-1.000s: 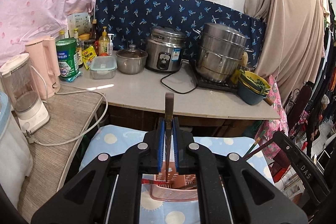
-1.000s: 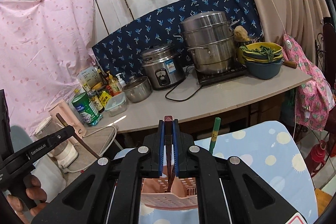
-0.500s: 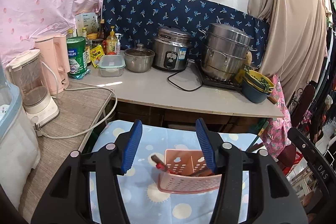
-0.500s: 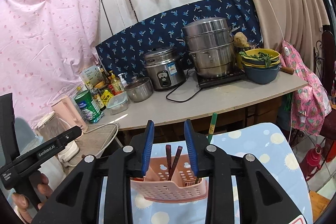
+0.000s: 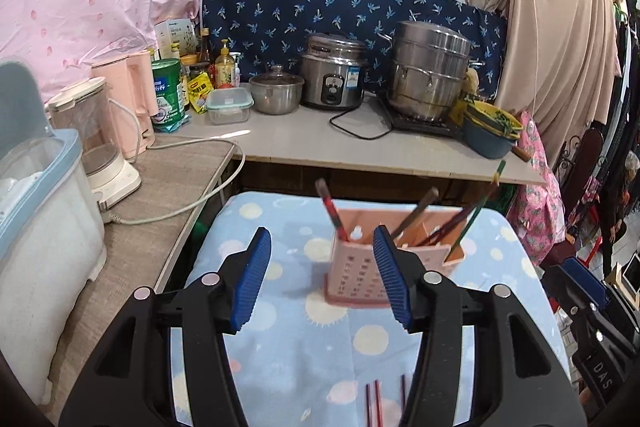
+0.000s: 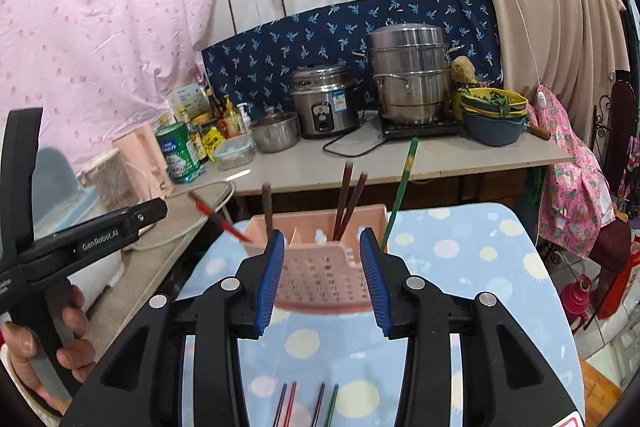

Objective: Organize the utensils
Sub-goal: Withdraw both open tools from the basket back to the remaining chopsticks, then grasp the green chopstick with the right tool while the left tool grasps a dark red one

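A pink perforated plastic utensil holder [image 5: 362,269] stands at frame centre on the bench's pale blue sun-and-dot cloth [image 5: 320,351]. Dark brown chopsticks [image 6: 347,201], a red-handled chopstick [image 5: 331,210] and a green chopstick [image 6: 400,193] lean out of it. More loose chopsticks [image 6: 306,405] lie on the cloth at bottom centre. The left gripper [image 5: 322,277] and right gripper [image 6: 322,283] both have blue-padded fingers spread apart, empty, near the holder.

Left hand-held gripper [image 5: 322,279] jaws spread, empty; right hand-held gripper [image 6: 322,281] likewise.
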